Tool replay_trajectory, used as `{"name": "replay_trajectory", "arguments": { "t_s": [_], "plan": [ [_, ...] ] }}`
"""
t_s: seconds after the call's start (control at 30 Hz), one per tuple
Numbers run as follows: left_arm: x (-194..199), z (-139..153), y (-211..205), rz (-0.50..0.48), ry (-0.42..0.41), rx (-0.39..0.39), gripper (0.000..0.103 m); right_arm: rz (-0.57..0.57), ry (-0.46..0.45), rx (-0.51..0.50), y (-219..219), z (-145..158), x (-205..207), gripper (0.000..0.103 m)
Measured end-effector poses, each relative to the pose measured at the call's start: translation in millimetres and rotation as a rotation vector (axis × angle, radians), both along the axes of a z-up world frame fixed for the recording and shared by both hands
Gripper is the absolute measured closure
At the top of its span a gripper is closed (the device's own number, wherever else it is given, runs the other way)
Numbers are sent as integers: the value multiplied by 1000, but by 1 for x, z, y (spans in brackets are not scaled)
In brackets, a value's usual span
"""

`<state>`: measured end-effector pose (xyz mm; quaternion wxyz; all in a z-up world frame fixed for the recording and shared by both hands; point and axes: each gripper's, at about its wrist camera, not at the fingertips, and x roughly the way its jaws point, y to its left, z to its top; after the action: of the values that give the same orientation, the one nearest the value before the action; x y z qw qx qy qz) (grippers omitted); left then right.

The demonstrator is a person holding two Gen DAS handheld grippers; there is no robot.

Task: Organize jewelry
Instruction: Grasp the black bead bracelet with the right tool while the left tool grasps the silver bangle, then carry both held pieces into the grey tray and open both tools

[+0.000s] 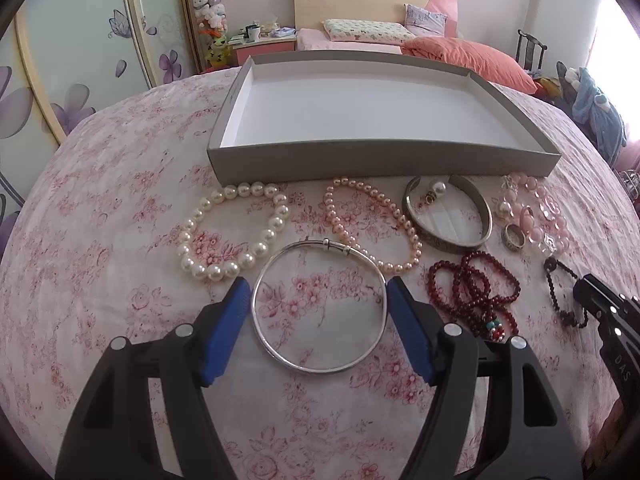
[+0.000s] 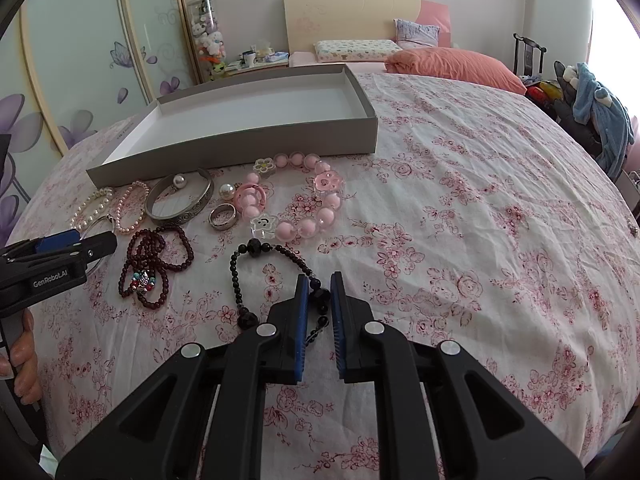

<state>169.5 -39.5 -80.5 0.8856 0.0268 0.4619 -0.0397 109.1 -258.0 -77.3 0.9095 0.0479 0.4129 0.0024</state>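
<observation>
Jewelry lies on a floral bedspread in front of an empty grey tray [image 1: 376,160]. My left gripper [image 1: 318,290] is open, its blue pads on either side of a thin silver bangle [image 1: 320,368] that lies flat on the cloth. My right gripper [image 2: 319,286] is shut on the black bead bracelet [image 2: 240,276], pinching its right side between the blue pads; the rest of it lies on the cloth. White pearl bracelet [image 1: 236,268], pink pearl bracelet [image 1: 400,216], wide silver cuff [image 1: 452,242], dark red beads [image 1: 472,280] lie close by.
A silver ring [image 2: 222,216], loose pearls [image 2: 226,190] and a pink bead bracelet with flower charms [image 2: 320,216] lie right of the cuff. The tray shows in the right wrist view [image 2: 240,144]. Bedspread stretches right [image 2: 480,220]. Pillows and headboard lie behind.
</observation>
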Motion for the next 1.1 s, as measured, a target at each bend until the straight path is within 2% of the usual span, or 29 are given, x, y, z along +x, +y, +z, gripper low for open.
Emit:
{"name": "replay_trajectory", "arguments": {
  "t_s": [0.1,0.13,0.17,0.23,0.47,0.73,1.1],
  "plan": [
    [1,-2,0,-1,6,3,24,0,0,1,0,0,0,90],
    [1,-2,-1,-3,3,4,23,0,-1,0,0,0,0,90],
    [1,-3,-1,-3,1,4,23,1,-1,1,0,0,0,90],
    [-1,-2,-1,-7,-12,3,34,3,-2,3,0,0,0,90],
    [-4,1,4,-5,-15,-30,35,11,-11,55,-4,4,-1,91],
    [-22,12,23,21,-50,-69,35,45,-120,101,-5,31,-8,91],
    [-49,40,33,40,-176,-82,35,93,-221,148,0,59,-12,91]
  ]
}}
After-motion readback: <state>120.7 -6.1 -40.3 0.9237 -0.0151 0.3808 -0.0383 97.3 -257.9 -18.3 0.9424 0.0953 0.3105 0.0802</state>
